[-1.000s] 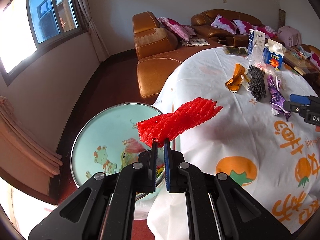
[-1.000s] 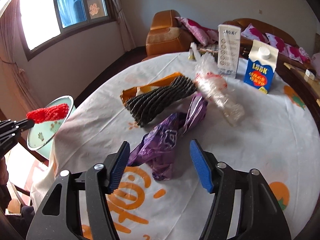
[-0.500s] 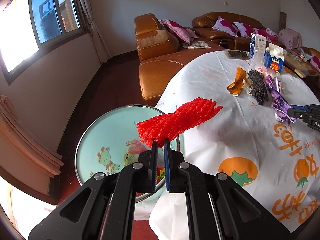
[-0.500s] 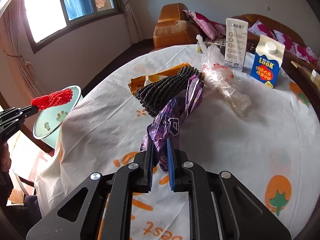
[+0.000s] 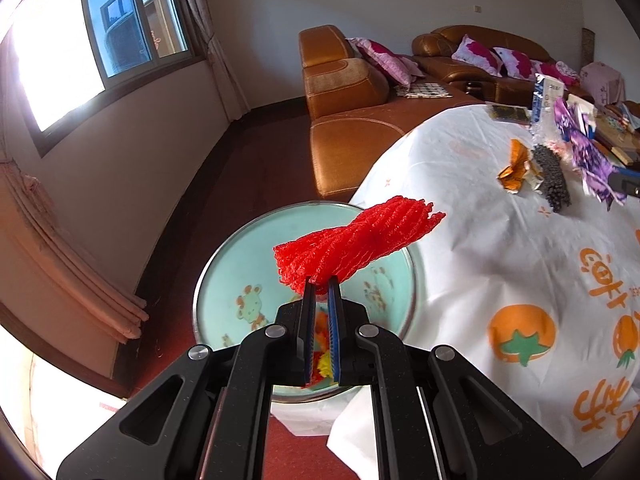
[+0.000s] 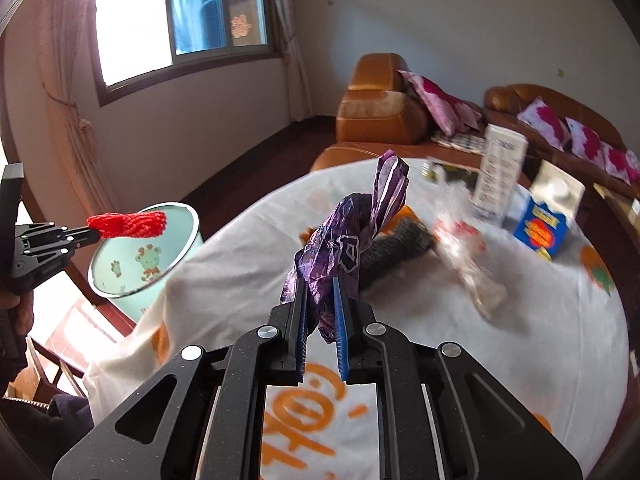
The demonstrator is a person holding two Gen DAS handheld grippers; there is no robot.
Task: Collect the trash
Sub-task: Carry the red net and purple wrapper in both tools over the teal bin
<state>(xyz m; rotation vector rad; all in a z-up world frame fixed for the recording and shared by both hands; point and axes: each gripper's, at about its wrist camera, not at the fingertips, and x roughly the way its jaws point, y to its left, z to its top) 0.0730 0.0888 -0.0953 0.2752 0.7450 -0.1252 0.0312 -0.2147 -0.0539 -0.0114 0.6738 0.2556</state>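
From the left wrist camera, my left gripper has its jaws pressed together on the near end of the red foam net, which sticks out toward two o'clock, clear of everything. Directly below it is the open mouth of the pale green bin with cartoon animals inside; some colourful scraps lie at its bottom. The bin stands on the dark red floor just beside the edge of the round table and its white cloth printed with oranges.

From the right wrist camera, my right gripper is pinching the purple wrapper, which rises twisted toward one o'clock, lifted off the cloth. At nine o'clock I see the left gripper holding the red net over the bin's rim.

Farther out on the table, at one to two o'clock, lie a black foam net, an orange wrapper behind it and a crumpled clear bag, blurred. Beyond stand a tall white carton and a blue-and-white milk carton. Brown leather sofas line the far wall.
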